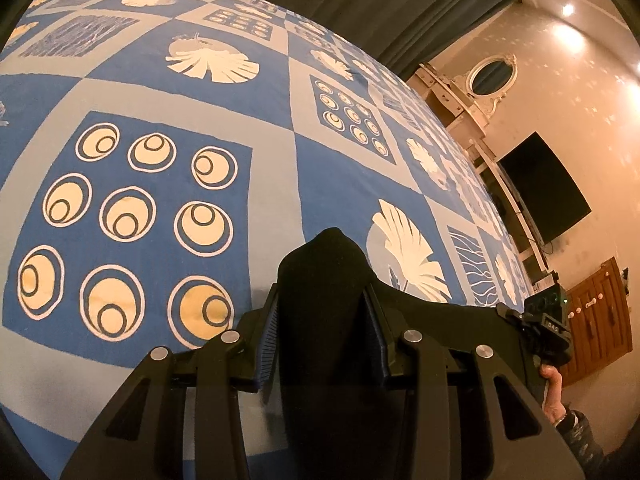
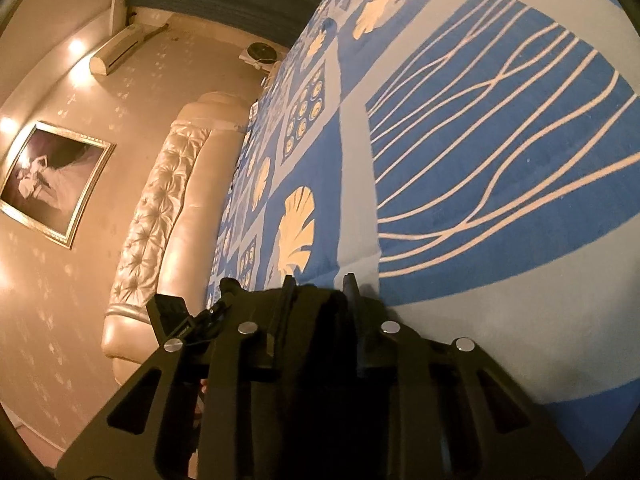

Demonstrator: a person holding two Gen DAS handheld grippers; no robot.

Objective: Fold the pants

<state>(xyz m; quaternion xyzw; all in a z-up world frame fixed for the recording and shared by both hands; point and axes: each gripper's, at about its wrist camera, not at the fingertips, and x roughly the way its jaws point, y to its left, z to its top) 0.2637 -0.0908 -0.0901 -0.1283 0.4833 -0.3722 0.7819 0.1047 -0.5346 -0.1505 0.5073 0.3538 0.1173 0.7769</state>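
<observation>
Left tongs (image 1: 324, 316) clamped on bunched black pants (image 1: 324, 280), fabric filling gap between blue pads. Right tongs (image 2: 318, 300) clamped on another part of same dark cloth. Pants lifted between both tongs above patterned bedspread (image 1: 160, 92), not lying flat. Two-point hold likely keeps edge taut for carrying over bed and laying down straight. Rest of garment hidden below tongs. Headboard (image 2: 160, 200) beside bed.

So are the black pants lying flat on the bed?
No, bunched up: black pants pinched in the left gripper and right gripper, above the bedspread.
</observation>
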